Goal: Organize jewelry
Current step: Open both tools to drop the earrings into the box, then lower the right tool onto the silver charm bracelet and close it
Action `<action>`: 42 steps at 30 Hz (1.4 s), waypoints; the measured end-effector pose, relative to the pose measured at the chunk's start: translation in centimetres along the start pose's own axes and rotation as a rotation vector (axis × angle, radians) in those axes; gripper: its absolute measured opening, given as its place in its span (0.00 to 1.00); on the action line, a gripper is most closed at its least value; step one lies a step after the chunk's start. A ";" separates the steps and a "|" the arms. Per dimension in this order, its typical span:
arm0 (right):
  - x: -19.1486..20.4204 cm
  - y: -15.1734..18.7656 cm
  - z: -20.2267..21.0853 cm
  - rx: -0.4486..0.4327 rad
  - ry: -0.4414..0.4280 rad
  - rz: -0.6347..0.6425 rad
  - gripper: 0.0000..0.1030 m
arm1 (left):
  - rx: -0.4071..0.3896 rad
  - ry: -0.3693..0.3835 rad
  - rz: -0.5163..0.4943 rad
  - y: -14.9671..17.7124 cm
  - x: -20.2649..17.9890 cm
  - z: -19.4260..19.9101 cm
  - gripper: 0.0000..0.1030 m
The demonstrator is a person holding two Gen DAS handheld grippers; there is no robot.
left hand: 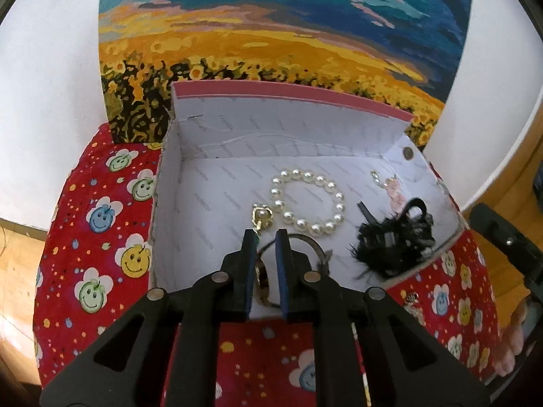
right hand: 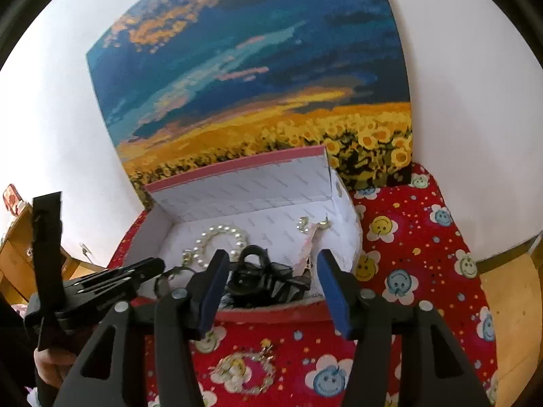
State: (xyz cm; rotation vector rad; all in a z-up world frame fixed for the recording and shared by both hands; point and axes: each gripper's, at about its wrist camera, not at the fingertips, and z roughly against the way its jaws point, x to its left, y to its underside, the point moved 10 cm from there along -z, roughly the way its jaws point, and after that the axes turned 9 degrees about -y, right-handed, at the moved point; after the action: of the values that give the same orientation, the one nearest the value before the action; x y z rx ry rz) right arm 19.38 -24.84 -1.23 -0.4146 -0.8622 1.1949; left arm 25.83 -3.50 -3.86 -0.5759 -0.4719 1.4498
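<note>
Red smiley-print cloth (left hand: 101,224) covers the table; on it an open white-lined box (left hand: 190,203) with pink rim, backed by a sunflower-field painting (left hand: 271,34) against a white wall.

Left gripper (left hand: 266,234) reaches over the box's near wall; jaws narrow, only a slim gap between the blue pads; a gold ring or bangle (left hand: 263,279) on a thin dark band shows in that gap, but whether the pads press on it I cannot tell. Just beyond the tips, a small gold clasp piece (left hand: 261,218); touching it to the right, a pearl bracelet (left hand: 307,200) flat on the box floor.

Further right in the box: a black feathery hair clip (left hand: 393,240) by the near right corner; behind it a pink flower dangle earring (left hand: 390,186).

Right gripper (right hand: 273,261) hovers over the box's near edge; jaws stand about half apart, released, gripping nothing; the black clip (right hand: 258,278) lies below between them, untouched. On the cloth under this gripper, a gold-and-white bracelet (right hand: 244,369), outside the box.
</note>
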 end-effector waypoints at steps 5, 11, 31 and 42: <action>0.5 0.1 2.5 -0.042 0.027 -0.001 0.56 | -0.067 -0.045 -0.020 0.1 -0.4 2.3 0.68; 0.6 1.4 4.6 -0.043 0.029 -0.017 0.57 | -0.104 -0.039 -0.043 0.6 -1.2 5.7 0.68; 1.7 9.6 3.8 0.114 -0.008 -0.078 0.57 | -0.018 0.004 -0.031 9.2 0.4 8.9 0.68; 1.6 10.4 1.1 0.166 0.041 -0.032 0.55 | -0.002 0.019 -0.027 10.8 0.6 8.7 0.68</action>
State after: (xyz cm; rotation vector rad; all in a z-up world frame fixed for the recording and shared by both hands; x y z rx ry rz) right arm 12.10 -19.96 -7.16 -0.2886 -0.7255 1.2139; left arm 12.07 -1.84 -3.88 -0.5829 -0.4646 1.4169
